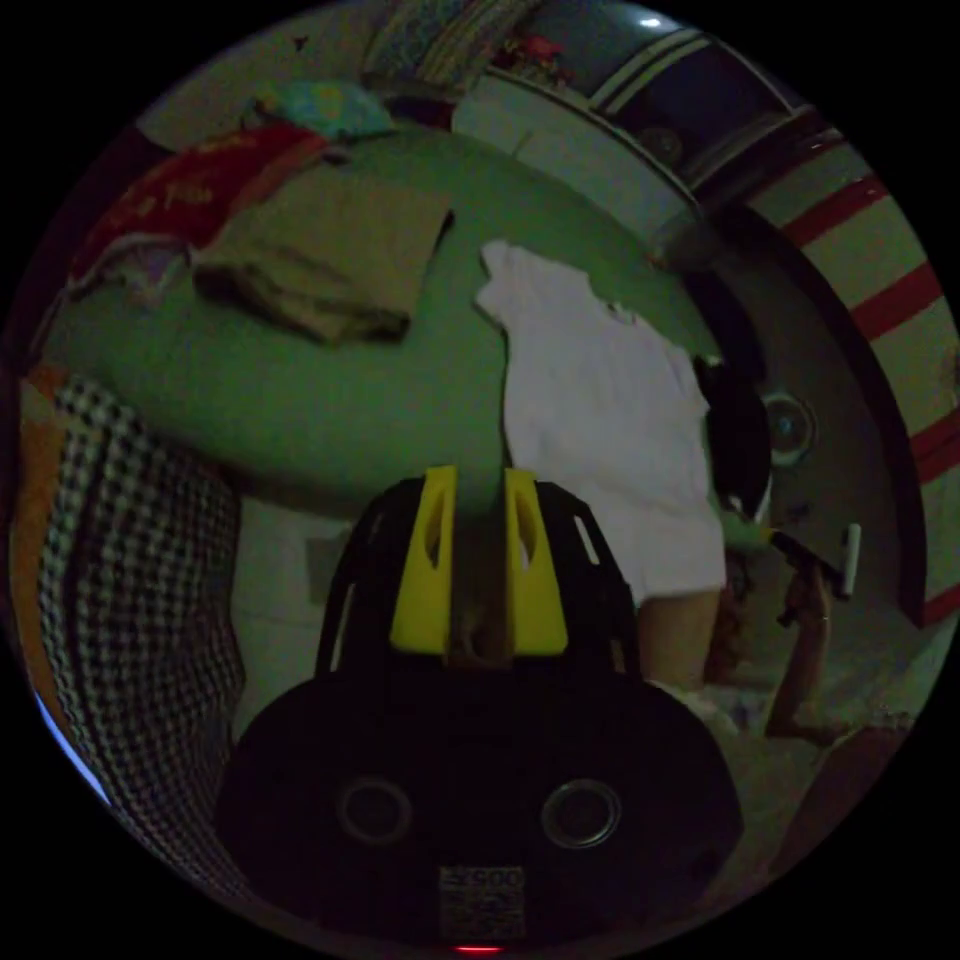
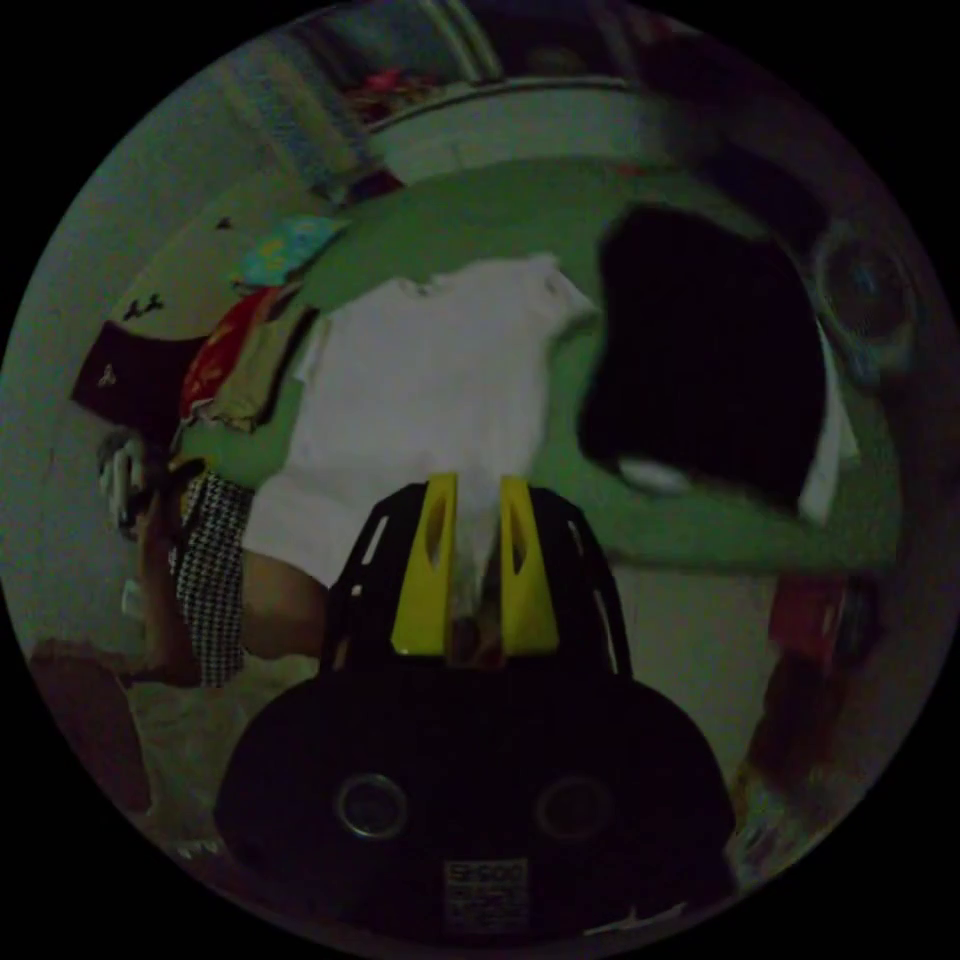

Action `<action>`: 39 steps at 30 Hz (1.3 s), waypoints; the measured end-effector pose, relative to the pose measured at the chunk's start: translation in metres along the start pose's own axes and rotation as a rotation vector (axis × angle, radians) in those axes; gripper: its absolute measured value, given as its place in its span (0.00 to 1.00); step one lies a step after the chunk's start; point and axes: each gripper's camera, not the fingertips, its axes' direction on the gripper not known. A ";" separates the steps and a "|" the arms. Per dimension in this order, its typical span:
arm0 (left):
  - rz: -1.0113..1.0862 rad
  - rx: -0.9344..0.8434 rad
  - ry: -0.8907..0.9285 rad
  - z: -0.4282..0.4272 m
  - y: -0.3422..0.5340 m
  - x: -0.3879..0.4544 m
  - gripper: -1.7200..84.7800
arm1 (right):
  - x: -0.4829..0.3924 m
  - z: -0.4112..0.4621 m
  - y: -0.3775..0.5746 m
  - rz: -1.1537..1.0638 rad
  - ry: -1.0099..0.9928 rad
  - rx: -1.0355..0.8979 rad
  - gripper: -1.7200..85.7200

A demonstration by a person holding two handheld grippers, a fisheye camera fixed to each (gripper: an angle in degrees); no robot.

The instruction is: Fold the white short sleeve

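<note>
- Your left gripper [image 1: 478,480] has its yellow jaws parted by a narrow gap with nothing between them; it hangs over the near edge of the green surface [image 1: 330,400].
- Your right gripper [image 2: 478,485] also holds its yellow jaws slightly apart and grips nothing; in the right gripper view its tips sit in front of the lower hem of the white short sleeve [image 2: 430,400], and whether they touch the cloth you cannot tell.
- The white short sleeve [image 1: 600,420] lies spread flat on the green surface, its hem hanging over the near edge, just to the right of your left jaws in the left gripper view.
- A black garment [image 2: 700,350] lies on the green surface beside the shirt in the right gripper view.
- A folded tan cloth [image 1: 330,260] rests further back in the left gripper view, with a red cloth [image 1: 190,190] beyond it.
- A checked fabric [image 1: 140,600] hangs at the left of the left gripper view.
</note>
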 end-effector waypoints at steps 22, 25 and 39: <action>-0.131 -0.055 -0.019 0.145 -0.144 -0.026 0.15 | -0.320 0.326 -0.466 -0.389 -0.085 -0.417 0.13; -0.128 -0.083 -0.052 0.158 -0.152 -0.023 0.14 | -0.333 0.342 -0.485 -0.383 -0.098 -0.436 0.11; 0.061 0.097 0.204 0.157 -0.163 -0.001 0.05 | -0.352 0.279 -0.521 -0.466 -0.080 -0.228 0.00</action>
